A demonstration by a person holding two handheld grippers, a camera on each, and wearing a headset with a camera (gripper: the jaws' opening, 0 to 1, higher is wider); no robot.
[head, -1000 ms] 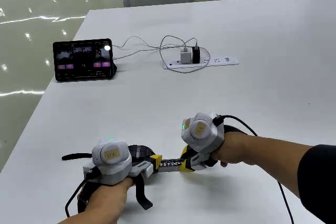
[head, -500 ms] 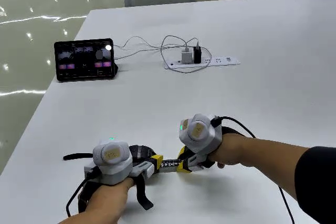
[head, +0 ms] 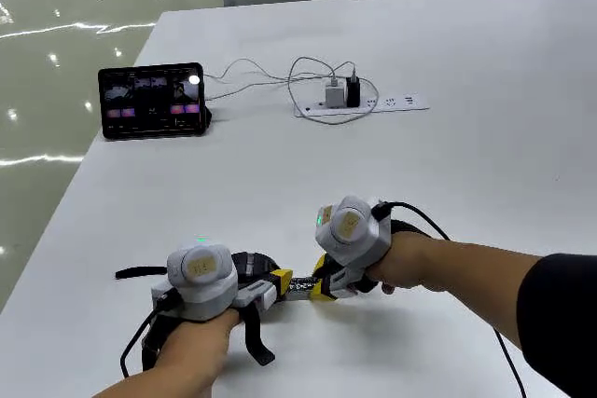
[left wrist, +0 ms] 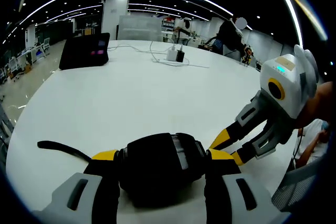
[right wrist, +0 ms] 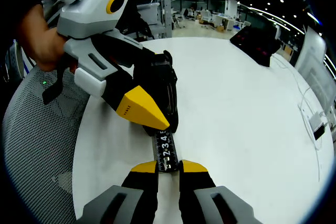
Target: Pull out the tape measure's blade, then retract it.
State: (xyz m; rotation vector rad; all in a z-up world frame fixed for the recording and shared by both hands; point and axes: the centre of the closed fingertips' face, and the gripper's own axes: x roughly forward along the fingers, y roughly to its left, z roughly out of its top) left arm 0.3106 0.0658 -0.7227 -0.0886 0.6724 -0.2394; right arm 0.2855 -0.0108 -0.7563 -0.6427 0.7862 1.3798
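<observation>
On the surface (head: pixel 308 174) the fingers of the left gripper (left wrist: pixel 163 156) clamp the tape measure (left wrist: pixel 157 178) by its rigid case, and those of the right gripper (right wrist: pixel 169 168) pinch the blade (right wrist: pixel 164 146) — thin, springy, probably slippery — best held near its tip.

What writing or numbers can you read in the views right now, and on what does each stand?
"2", "3", "4": pale digits on the dark blade of the tape measure, just ahead of the right gripper.
Small print on a yellow fingertip of the left gripper: too small to read.
Tablet screen: coloured tiles, too blurred to read.
</observation>
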